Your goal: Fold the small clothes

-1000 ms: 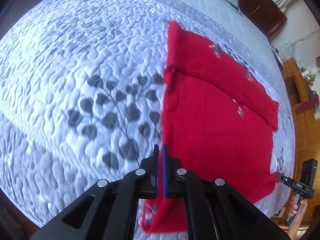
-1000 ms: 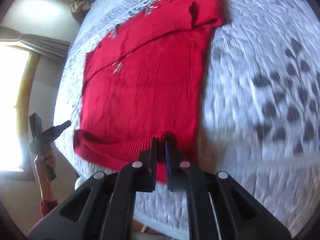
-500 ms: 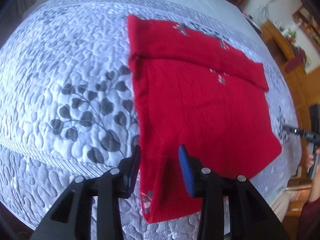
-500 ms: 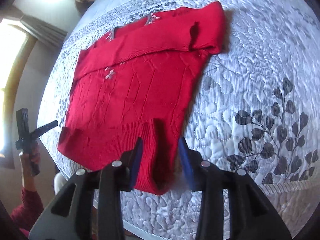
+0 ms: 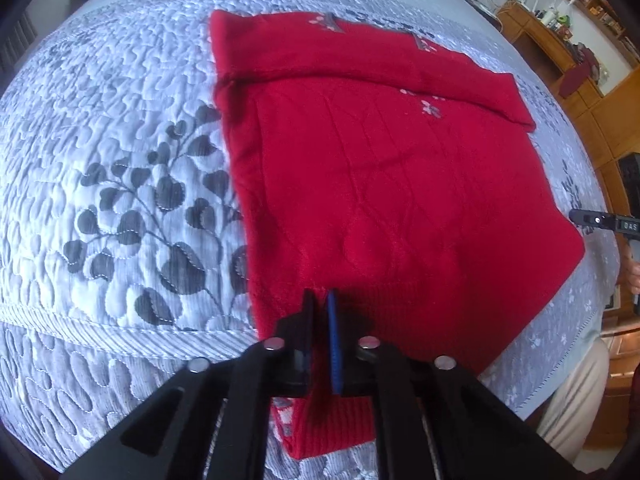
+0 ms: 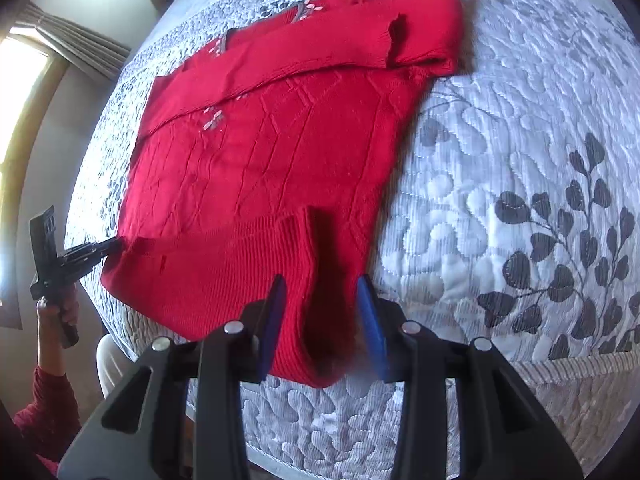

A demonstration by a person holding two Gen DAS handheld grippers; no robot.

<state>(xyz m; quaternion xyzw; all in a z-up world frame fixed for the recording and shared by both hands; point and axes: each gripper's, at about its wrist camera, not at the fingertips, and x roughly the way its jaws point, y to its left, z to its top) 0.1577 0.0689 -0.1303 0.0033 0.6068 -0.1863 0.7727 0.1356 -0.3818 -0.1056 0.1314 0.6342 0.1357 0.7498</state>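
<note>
One red sweater [image 5: 384, 200] lay flat on the bed [image 5: 120, 160], spread over a white quilt printed with grey leaf sprays. Its two sleeves were folded across the chest, forming a band along the far edge, toward 12 o'clock in both wrist views. Small pale flower motifs dotted the knit; several showed near the collar and chest.

Two grippers were at work, one in each hand. The left gripper [image 5: 320, 312] sat at 6 o'clock in its own view, its jaws having just closed, pinched on a fold of the sweater's ribbed hem. Red fabric ran between the two fingers and hung out below them. From the right wrist camera the same left gripper appeared at 9 o'clock, its tip touching the hem corner, with one hand [image 6: 56, 312] around its handle and a red sleeve below.

The right gripper [image 6: 322, 304] stood at 6 o'clock in its view with its jaws apart, having opened within the last moment and then held that width. A raised ridge of the hem stood between its two blue pads [image 6: 370, 312], but the pads did not press on it. In the left wrist view that gripper's tip showed at 3 o'clock, near the sweater's other hem corner.

One wooden cabinet [image 5: 560, 52] stood beyond the bed at 2 o'clock.
</note>
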